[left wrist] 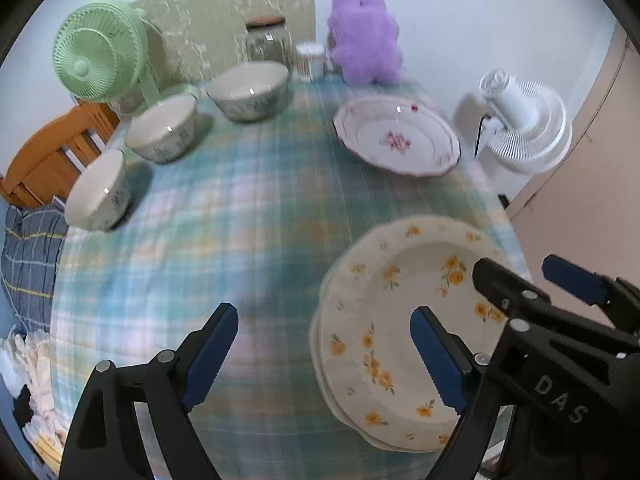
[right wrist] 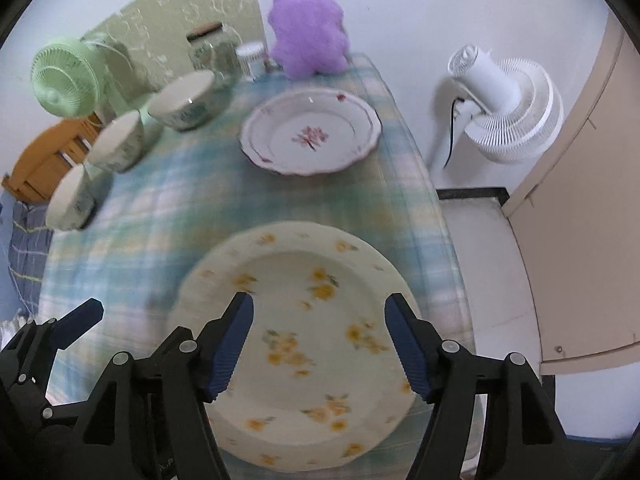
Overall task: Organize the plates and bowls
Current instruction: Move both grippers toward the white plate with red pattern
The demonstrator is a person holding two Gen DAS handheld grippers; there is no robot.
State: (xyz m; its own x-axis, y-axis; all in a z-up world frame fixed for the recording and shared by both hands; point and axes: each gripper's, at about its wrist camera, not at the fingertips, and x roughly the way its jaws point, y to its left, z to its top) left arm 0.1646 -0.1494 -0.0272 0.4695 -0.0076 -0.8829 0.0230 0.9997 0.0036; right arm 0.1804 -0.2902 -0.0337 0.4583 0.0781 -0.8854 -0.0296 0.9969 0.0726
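A table covered in a blue-green plaid cloth carries the crockery. At its near right edge lies a cream scalloped plate with yellow flowers; in the left wrist view a second rim shows beneath it, so it sits on at least 1 more plate of the same kind. The right gripper, black with blue ribbed pads, hangs above this plate with its jaws spread, 1 pad over the plate's left side and 1 over its right, and nothing is clamped between them. The left gripper is released too, its jaws wide apart and empty, 1 finger over bare cloth and the other over the yellow-flowered plate's left part. Farther back on the right lies a white scalloped plate with a pink flower and dark red edge, well apart from the yellow one. Along the left side stand 3 white bowls with grey-green patterned walls: the nearest bowl, the middle bowl and the farthest bowl, each close beside the next. Behind them are a mint green desk fan, a glass jar with a brown lid and a fluffy purple toy. A white floor fan stands off the table to the right.
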